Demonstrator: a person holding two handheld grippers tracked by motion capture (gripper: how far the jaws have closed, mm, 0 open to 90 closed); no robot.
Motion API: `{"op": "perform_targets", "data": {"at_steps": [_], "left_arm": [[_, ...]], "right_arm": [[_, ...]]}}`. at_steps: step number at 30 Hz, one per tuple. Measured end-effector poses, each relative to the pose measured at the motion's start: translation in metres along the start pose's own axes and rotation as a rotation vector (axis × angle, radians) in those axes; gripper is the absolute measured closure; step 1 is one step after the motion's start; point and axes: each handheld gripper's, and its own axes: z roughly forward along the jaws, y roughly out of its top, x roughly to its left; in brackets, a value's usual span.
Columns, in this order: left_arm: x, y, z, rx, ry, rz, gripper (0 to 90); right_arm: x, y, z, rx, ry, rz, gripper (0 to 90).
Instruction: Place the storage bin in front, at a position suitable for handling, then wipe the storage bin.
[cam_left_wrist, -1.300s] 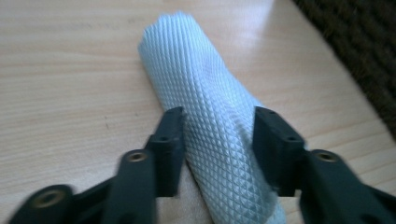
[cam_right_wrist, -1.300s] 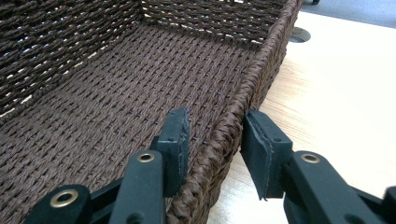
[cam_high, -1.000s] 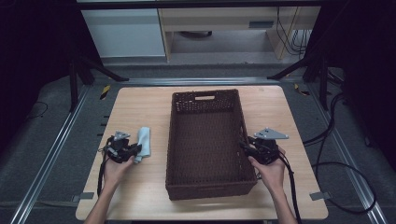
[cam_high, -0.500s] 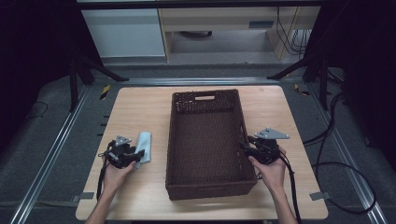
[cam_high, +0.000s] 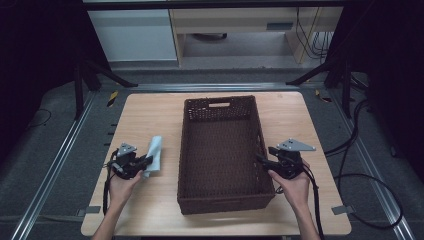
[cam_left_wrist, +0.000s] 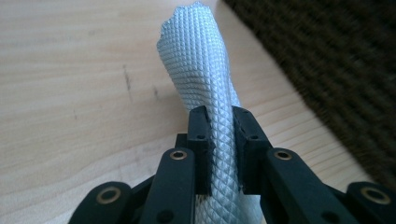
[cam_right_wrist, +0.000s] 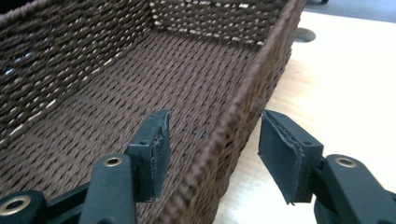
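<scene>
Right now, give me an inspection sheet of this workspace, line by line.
Surface: wooden table, bare apart from the items below.
Job's things: pale blue textured cloth left of the brown wicker basket, whose inside holds nothing.
Clutter: nothing seen.
Grippers: left gripper shut on the cloth; right gripper jaws straddle the basket's right wall, pads clear, having just been opening.
Cables: one trails from each gripper; a black cable loops on the floor at right.
Surroundings: dark floor, white cabinet behind.
</scene>
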Motion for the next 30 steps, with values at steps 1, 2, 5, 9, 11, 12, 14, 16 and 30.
{"op": "perform_targets", "data": {"at_steps": [1, 2, 5, 9, 11, 12, 14, 16, 30], "left_arm": [[-0.002, 0.002, -0.003, -0.021, -0.011, -0.006, 78.2], [-0.003, 0.004, -0.006, -0.042, -0.017, -0.012, 78.2], [-0.008, 0.010, -0.012, -0.078, -0.026, -0.010, 78.2], [-0.014, 0.018, -0.016, -0.110, -0.026, 0.004, 78.1], [-0.015, 0.021, -0.017, -0.115, -0.028, 0.009, 78.1], [-0.016, 0.023, -0.017, -0.121, -0.024, 0.014, 78.1], [-0.015, 0.027, -0.018, -0.134, -0.029, 0.012, 78.1], [-0.015, 0.031, -0.017, -0.140, -0.026, 0.017, 78.1], [-0.012, 0.054, 0.019, -0.116, -0.028, 0.038, 78.2]], "right_arm": [[0.001, -0.001, 0.000, 0.008, 0.004, -0.003, 44.0], [0.001, -0.002, 0.000, 0.014, 0.006, -0.008, 44.1], [0.003, -0.004, 0.000, 0.031, 0.016, -0.017, 45.7], [0.004, -0.004, 0.001, 0.048, 0.017, -0.022, 50.0], [0.005, -0.004, 0.002, 0.058, 0.012, -0.024, 53.5], [0.005, -0.004, 0.002, 0.060, 0.008, -0.026, 54.0], [0.005, -0.004, 0.003, 0.063, 0.007, -0.016, 55.8], [0.005, -0.003, 0.004, 0.065, 0.005, -0.008, 57.5], [0.005, -0.001, 0.009, 0.057, 0.014, -0.009, 60.8]]}}
